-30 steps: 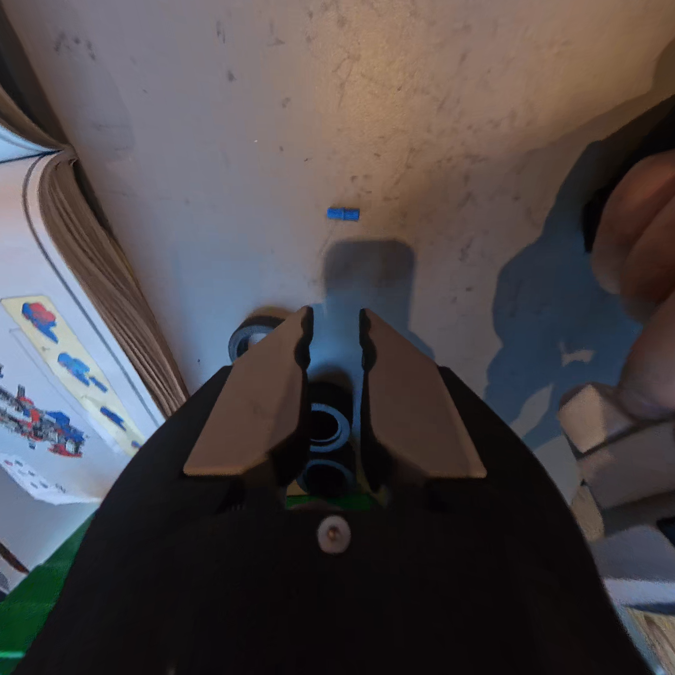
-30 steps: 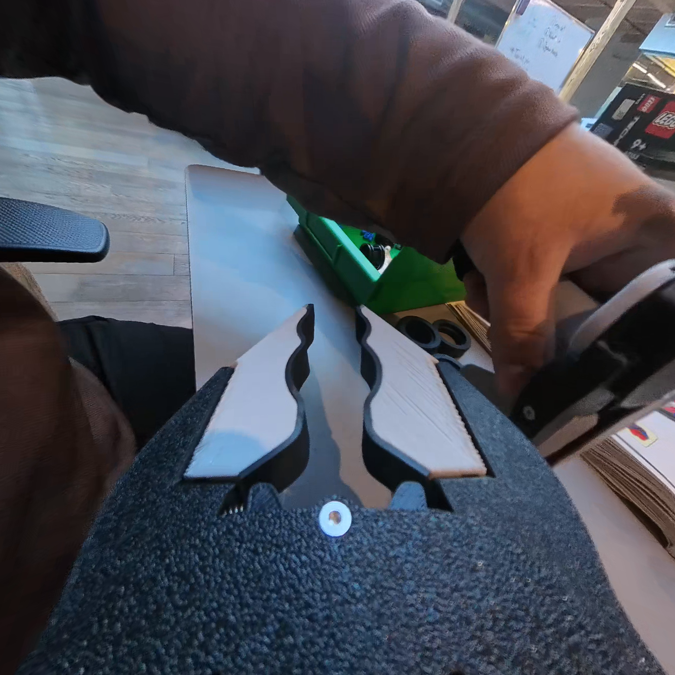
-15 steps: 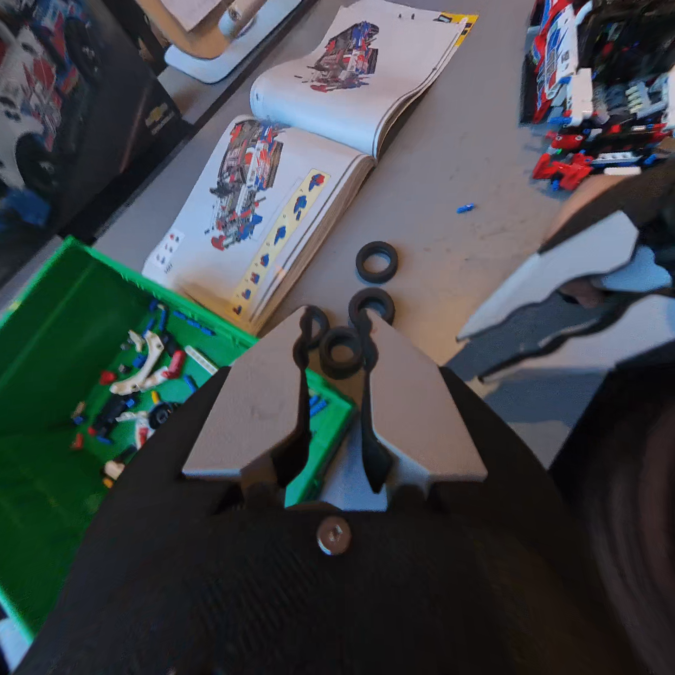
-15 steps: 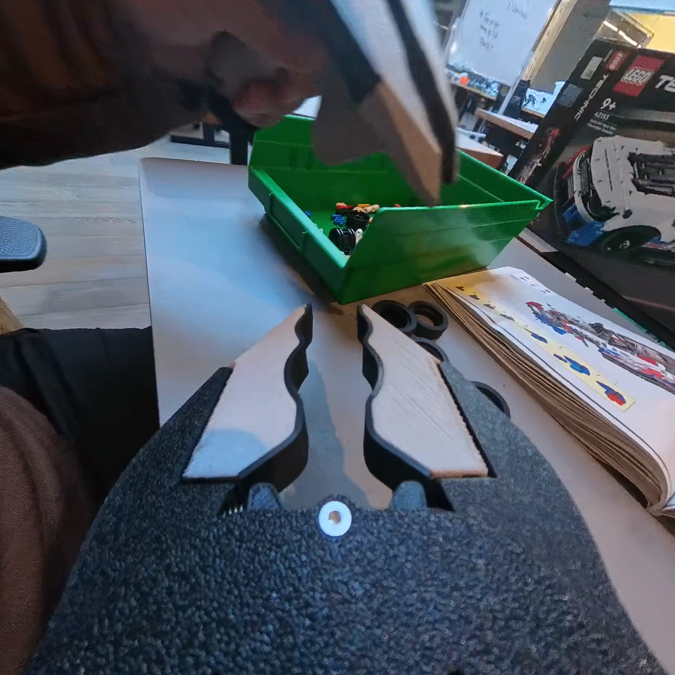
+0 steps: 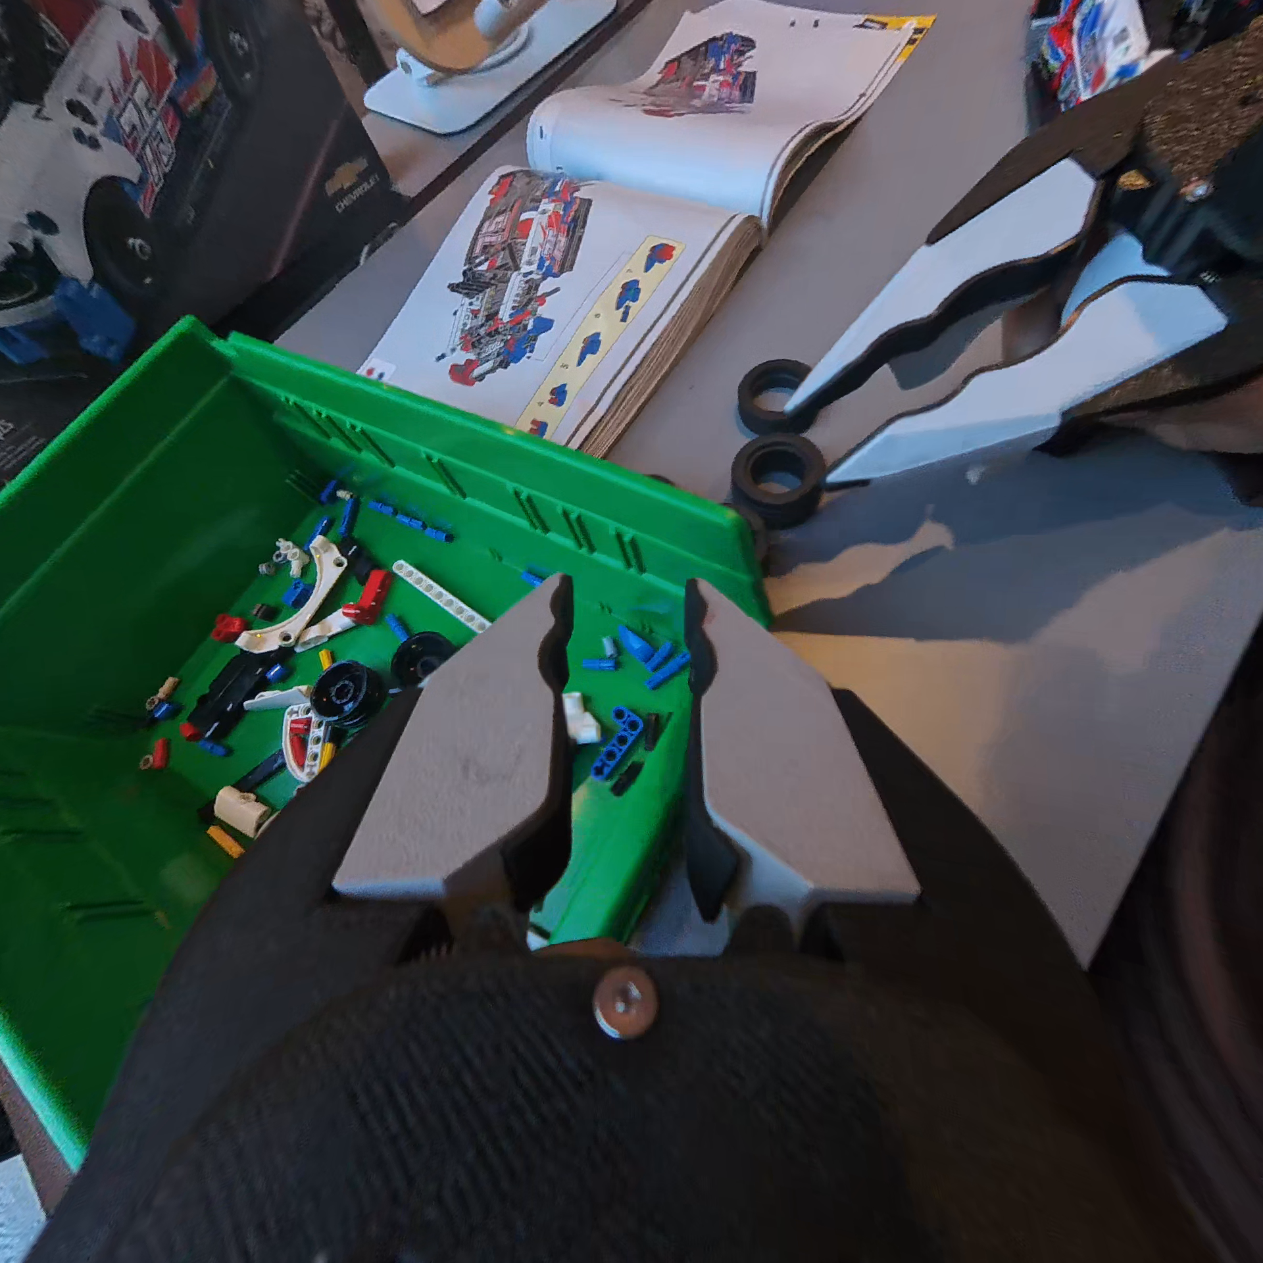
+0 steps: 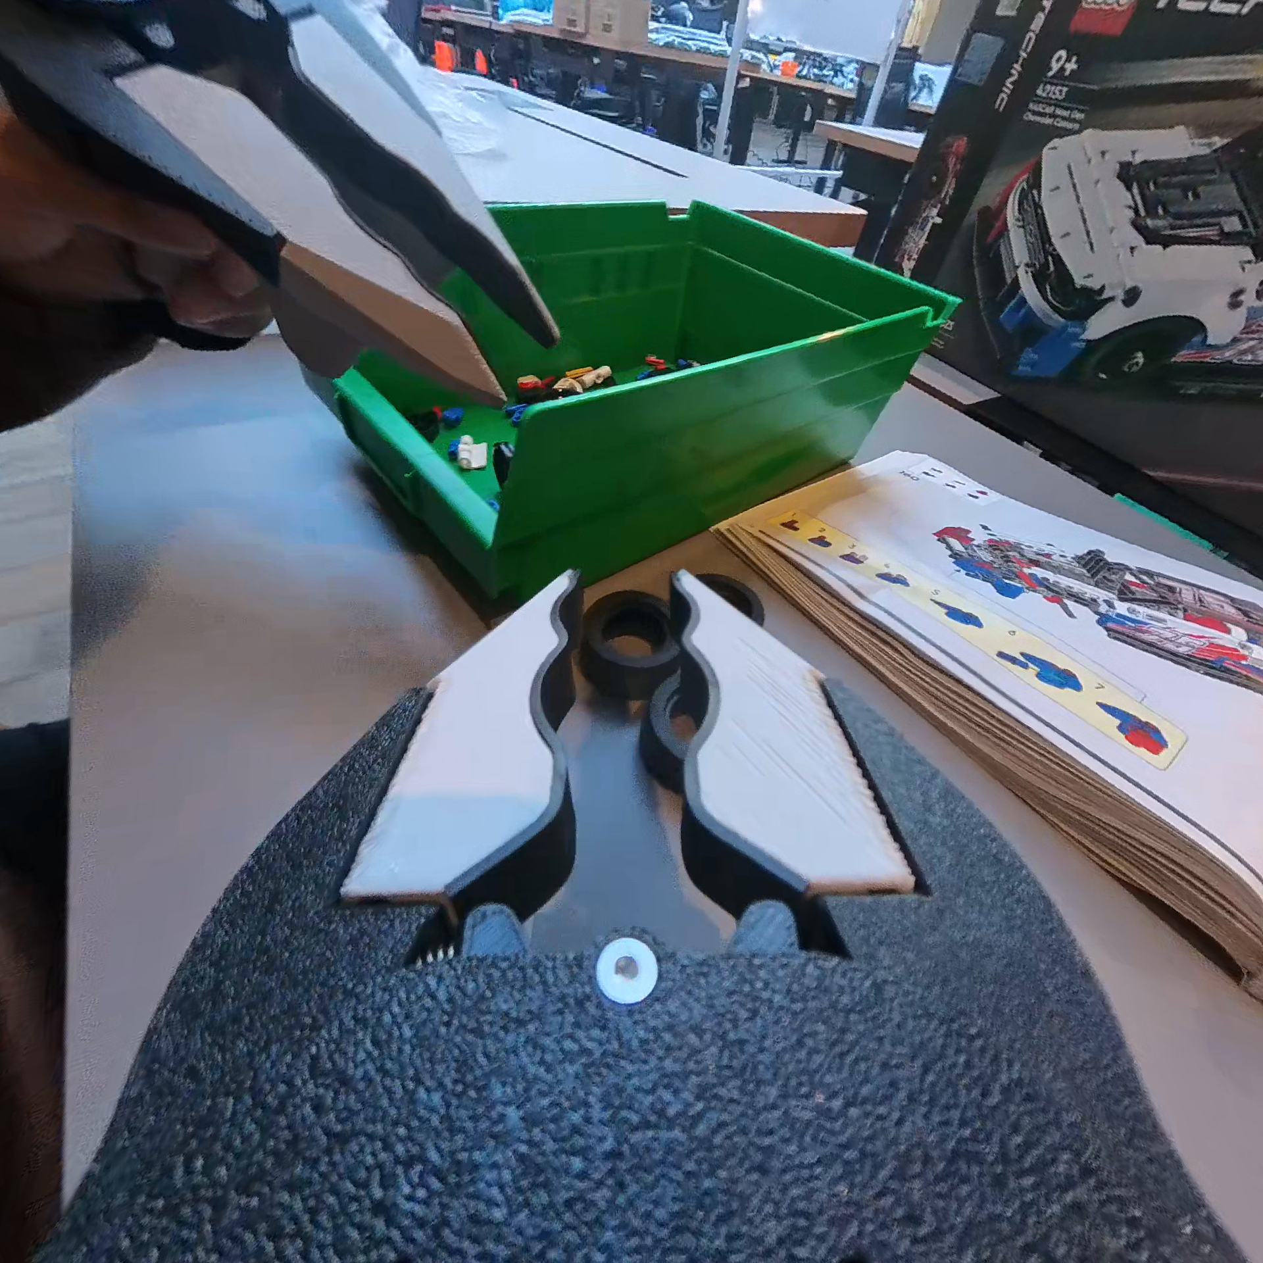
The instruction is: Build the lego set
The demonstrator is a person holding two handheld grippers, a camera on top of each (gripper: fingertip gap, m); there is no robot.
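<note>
Right gripper [image 6: 625,588] gaped empty around tire [image 6: 629,639]; left gripper [image 5: 625,594] open over 12 o'clock bin [image 6: 717,424]; round tire could roll out.

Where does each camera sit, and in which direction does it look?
Left wrist view: on the left gripper, above the green bin, looking down into it; its own open jaws show, and the right gripper farther off.
Right wrist view: on the right gripper, low over the table, facing the black tyres; its open jaws, the left gripper and a hand show.
Shared: bin, tyres, instruction book, both grippers.
</note>
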